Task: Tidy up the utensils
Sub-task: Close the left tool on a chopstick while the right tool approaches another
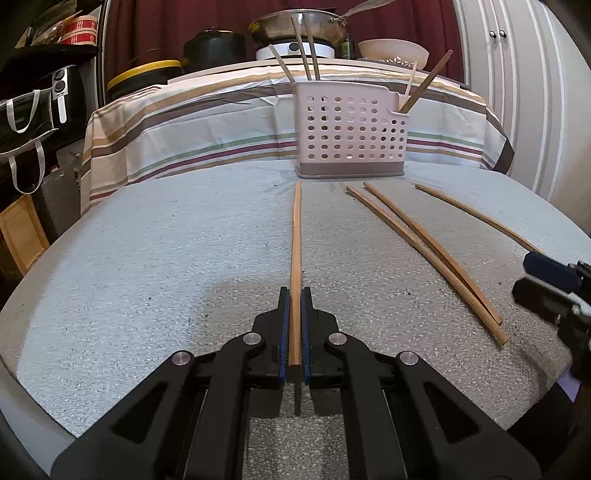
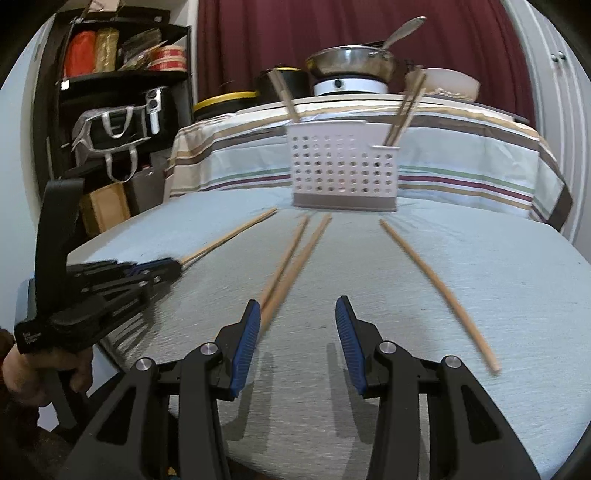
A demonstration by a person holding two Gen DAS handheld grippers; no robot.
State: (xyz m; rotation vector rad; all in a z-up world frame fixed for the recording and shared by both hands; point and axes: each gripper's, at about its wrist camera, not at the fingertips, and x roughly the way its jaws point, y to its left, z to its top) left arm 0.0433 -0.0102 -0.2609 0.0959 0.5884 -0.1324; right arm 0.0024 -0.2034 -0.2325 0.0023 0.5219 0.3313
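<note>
My left gripper (image 1: 294,292) is shut on a wooden chopstick (image 1: 296,236) that points straight ahead at the white perforated utensil basket (image 1: 351,129). Several chopsticks stand in that basket. On the foam mat, a pair of chopsticks (image 1: 424,251) lies to the right, with a single chopstick (image 1: 476,214) beyond it. In the right wrist view my right gripper (image 2: 295,306) stands open with nothing between its fingers. The pair (image 2: 291,266) runs up to its left fingertip and the single chopstick (image 2: 436,288) lies to its right. The left gripper (image 2: 171,267) holds its chopstick (image 2: 229,234) at the left.
Behind the basket (image 2: 343,170) stands a table under a striped cloth (image 1: 207,122) with a steel pan (image 1: 299,26), a bowl (image 1: 393,50) and pots. A black shelf with bags (image 2: 110,125) stands at the left and white cabinet doors (image 1: 517,92) at the right. A hand (image 2: 44,373) grips the left tool.
</note>
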